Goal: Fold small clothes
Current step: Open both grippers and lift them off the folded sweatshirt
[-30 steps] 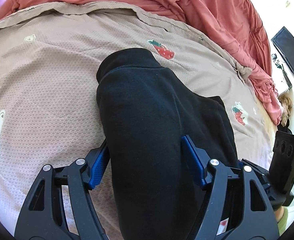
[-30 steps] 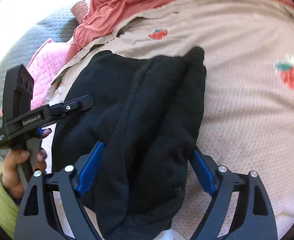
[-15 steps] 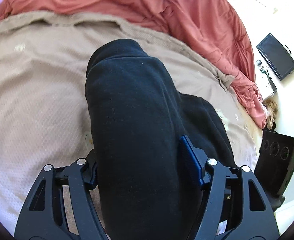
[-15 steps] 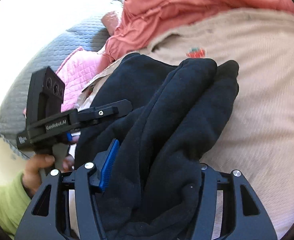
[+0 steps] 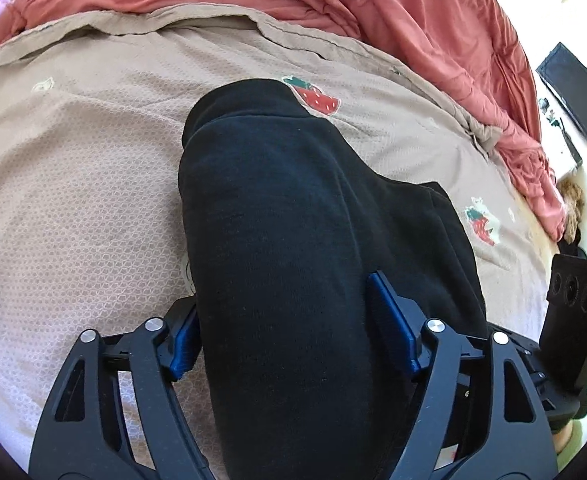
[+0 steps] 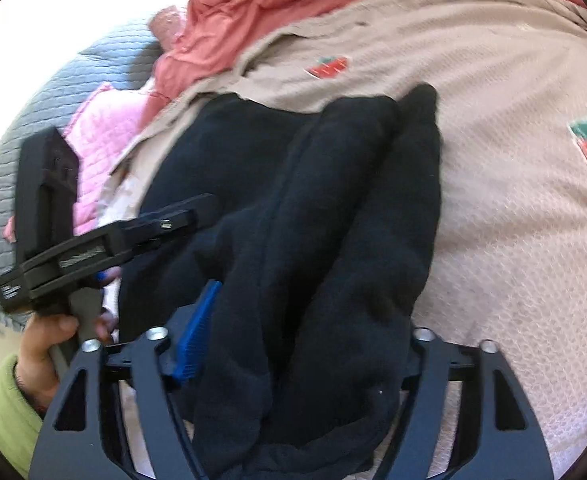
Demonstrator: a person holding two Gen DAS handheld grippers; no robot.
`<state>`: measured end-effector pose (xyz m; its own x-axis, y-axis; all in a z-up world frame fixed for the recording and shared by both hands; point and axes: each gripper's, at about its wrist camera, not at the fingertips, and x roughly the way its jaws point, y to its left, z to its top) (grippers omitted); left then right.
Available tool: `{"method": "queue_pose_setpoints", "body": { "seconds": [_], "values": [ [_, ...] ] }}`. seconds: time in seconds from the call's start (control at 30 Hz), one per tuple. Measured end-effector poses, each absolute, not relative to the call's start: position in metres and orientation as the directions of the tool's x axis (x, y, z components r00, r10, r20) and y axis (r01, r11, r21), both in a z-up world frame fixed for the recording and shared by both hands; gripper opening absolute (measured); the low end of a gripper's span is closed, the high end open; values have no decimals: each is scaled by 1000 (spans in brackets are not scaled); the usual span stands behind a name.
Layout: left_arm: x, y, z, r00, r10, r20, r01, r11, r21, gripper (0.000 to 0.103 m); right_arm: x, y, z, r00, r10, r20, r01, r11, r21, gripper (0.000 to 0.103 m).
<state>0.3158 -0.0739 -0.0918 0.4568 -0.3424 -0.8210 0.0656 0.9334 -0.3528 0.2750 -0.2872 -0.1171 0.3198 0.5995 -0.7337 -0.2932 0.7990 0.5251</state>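
Observation:
A small black fleece garment (image 5: 285, 240) lies folded over on a beige blanket (image 5: 73, 168) with strawberry prints. My left gripper (image 5: 289, 320) has its jaws wide apart with a thick black fold running between the blue pads (image 5: 393, 320). In the right wrist view the garment (image 6: 333, 220) drapes between my right gripper (image 6: 293, 332) jaws, also wide apart; its left blue pad (image 6: 195, 340) shows, the right pad is hidden by cloth. The left gripper body (image 6: 105, 240) sits at the left, held by a hand. Whether either gripper pinches the cloth is hidden.
A salmon-red duvet (image 5: 333, 4) is bunched along the far side of the bed. A pink quilted cloth (image 6: 101, 140) and grey quilt (image 6: 53, 92) lie at the left. A black screen (image 5: 573, 88) sits beyond the bed at the right. The other gripper's body (image 5: 573, 320) is at lower right.
Both grippers lifted the black fold and tipped towards the duvet half a second ago, then came back down. The garment now lies lower on the blanket, its cuff by the strawberry print.

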Motion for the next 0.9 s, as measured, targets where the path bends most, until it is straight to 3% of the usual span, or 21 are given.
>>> {"method": "queue_pose_setpoints", "body": {
  "seconds": [0.3,0.9],
  "values": [
    [316,-73,-95,444,-341,-829,45,932,-359,73,274,-292,-121,305,571,-763,-243,821,517,89],
    [310,-67,-86,443,-334,-832,32,933,-358,80,275,-290,-110,330,509,-795,-269,858,438,96]
  ]
}}
